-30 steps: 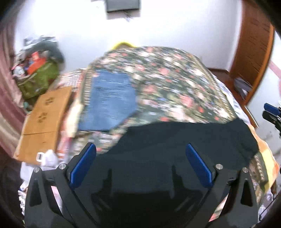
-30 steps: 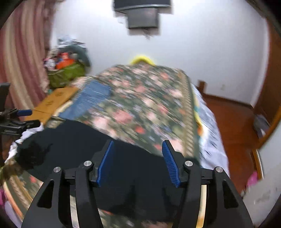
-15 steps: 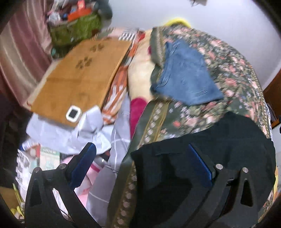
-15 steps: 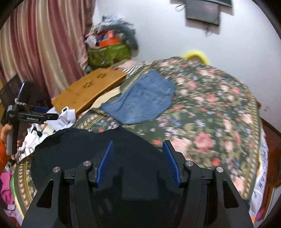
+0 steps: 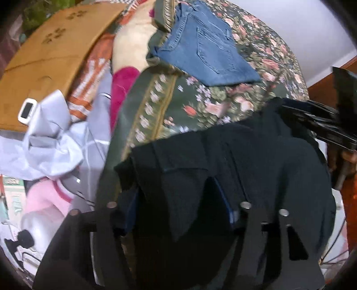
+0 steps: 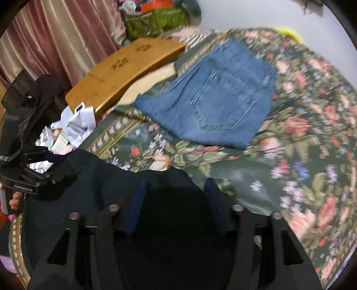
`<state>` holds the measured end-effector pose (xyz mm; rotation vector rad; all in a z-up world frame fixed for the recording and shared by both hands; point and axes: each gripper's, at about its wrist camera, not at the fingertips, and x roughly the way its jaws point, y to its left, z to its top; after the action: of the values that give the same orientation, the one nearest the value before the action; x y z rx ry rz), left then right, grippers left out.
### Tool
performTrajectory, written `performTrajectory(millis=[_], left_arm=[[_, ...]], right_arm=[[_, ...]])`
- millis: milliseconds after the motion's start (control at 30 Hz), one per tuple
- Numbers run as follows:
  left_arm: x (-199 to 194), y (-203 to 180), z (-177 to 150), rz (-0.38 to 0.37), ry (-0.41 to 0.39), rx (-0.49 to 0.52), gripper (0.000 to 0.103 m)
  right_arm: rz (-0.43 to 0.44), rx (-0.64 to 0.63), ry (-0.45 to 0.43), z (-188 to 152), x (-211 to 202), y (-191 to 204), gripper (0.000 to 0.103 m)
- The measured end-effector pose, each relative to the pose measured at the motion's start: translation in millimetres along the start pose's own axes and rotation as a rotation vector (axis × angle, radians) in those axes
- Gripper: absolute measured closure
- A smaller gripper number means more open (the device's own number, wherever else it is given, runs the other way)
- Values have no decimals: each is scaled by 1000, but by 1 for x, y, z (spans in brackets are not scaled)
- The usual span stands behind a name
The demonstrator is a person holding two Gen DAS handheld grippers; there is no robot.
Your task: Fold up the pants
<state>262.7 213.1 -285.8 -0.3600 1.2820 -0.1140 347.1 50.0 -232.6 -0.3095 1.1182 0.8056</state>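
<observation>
Left wrist view: dark pants (image 5: 256,160), soft and creased, bunched between closing left gripper (image 5: 178,207) pads (right gripper (image 6: 175,205) closing too) w/ cloth between.

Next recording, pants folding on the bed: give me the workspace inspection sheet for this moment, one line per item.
Surface: bed under a floral bedspread, mostly bare on its far side.
Job's things: dark pants lying at the near edge; folded blue jeans lying flat further back.
Clutter: wooden board, crumpled white sheet, pink cloth and a green bag beside the bed.
Grippers: left gripper closing, dark fabric bunched between its jaws; right gripper closing over the pants' edge, with fabric between the pads; contact unclear.
Cables: a thin dark cord off the bed's side.
Surroundings: striped curtain, white wall.
</observation>
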Motion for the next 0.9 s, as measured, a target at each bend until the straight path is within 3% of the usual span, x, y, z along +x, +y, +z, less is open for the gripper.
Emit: performTrajectory(millis=[67, 133, 200, 333, 467, 500, 533, 567, 700, 767, 833, 900], left_arm=[[-4, -6, -5, 13, -14, 47, 62], [-10, -12, -10, 77, -46, 83, 81], [-15, -13, -13, 109, -70, 97, 86], [-23, -15, -24, 240, -117, 127, 89], [-19, -7, -34, 265, -107, 104, 88], [-19, -5, -36, 287, -96, 94, 93], [-19, -1, -37, 367, -97, 80, 97], [-20, 3, -38, 389, -96, 67, 97], [-47, 18, -46, 305, -116, -6, 96], [-69, 8, -52, 324, -181, 31, 87], [-88, -4, -57, 345, -227, 81, 56], [-104, -20, -65, 346, -282, 131, 39]], right_arm=[[-1, -4, 22, 1, 10, 2, 80], [-27, -25, 17, 1, 11, 6, 91], [-51, -52, 5, -1, 9, 9, 93], [-102, -77, -12, -2, 11, 12, 95], [-151, -88, -20, -3, 13, 12, 95], [-163, -92, -21, -3, 13, 13, 96], [-184, -100, -22, -4, 13, 15, 96], [-210, -104, -27, -4, 13, 16, 95], [-270, -64, -75, -3, -3, 12, 95], [-275, -27, -113, -4, -22, 12, 94], [-248, 3, -142, -7, -42, 16, 89], [-212, 8, -186, -12, -65, 25, 73]])
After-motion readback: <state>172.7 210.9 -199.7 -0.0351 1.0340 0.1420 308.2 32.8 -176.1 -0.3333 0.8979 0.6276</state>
